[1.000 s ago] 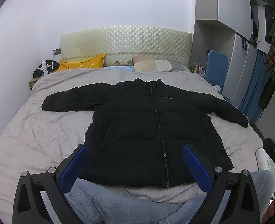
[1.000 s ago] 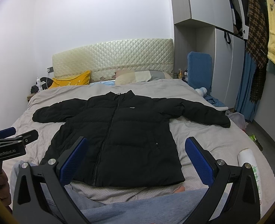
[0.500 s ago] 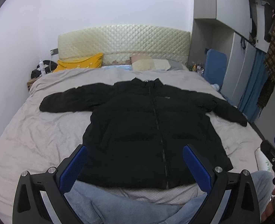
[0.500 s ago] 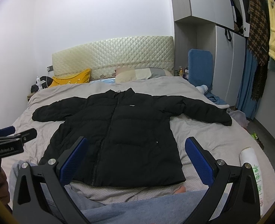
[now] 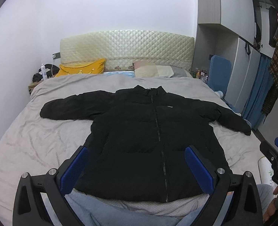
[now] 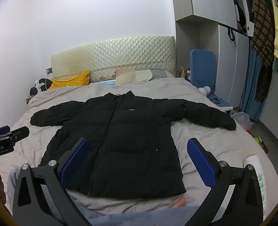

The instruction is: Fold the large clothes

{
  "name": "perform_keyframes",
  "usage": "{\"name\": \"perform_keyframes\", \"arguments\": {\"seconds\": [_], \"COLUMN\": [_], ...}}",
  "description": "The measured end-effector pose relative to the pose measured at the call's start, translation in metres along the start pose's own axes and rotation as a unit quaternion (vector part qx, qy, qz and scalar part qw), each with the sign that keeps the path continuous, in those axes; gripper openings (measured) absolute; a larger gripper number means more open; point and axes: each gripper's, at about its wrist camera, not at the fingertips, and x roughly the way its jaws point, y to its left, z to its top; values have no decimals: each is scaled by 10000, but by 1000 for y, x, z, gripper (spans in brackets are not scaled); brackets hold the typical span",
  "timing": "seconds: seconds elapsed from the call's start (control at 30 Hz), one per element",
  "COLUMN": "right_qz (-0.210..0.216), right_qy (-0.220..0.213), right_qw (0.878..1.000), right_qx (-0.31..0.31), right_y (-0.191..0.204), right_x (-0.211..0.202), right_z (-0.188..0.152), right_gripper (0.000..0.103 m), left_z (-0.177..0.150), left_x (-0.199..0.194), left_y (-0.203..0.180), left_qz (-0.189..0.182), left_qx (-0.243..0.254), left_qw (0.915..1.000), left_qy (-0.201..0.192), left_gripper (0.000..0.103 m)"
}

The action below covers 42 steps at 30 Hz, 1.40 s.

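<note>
While both spread wide, holding nothing: left gripper marked "GenRobot.AI", right gripper, above black jacket, chest logo unreadable.

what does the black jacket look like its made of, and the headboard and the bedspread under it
Black jacket: looks like matte padded synthetic shell, judging by the puffy horizontal quilted bands; fill unknown. Headboard: probably glossy cream vinyl or faux leather, with diamond tufting that catches the light. Bedspread: soft grey woven cloth, matte and creased; fibre unclear.
</note>
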Motion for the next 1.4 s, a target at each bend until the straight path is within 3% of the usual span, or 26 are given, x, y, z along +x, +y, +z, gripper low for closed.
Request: {"name": "perform_keyframes", "arguments": {"seconds": [0.47,0.73,0.9,1.13,1.4], "right_qz": [-135,-502,-894,-1129,-1346], "right_qy": [-123,-399,-602,-636,-434], "right_qw": [9998,9975,9934,9855,9633], "right_qx": [30,283,397,1091,2283], "right_y": [-22,-45,-70,-128,-232], "right_x": [47,95,130,172,245], "right_z": [24,40,49,67,61], "right_gripper": [103,103,103,103,100], "left_z": [27,47,51,44,31], "left_x": [54,114,150,191,230], "left_y": [0,7,12,26,49], "left_qz": [-155,-276,-469,-506,-514], "left_qx": [14,143,120,-68,-500], "left_qw": [9999,9995,9986,9979,9973], "left_qy": [64,62,-208,-410,-137], "left_gripper": [103,103,103,103,103]}}
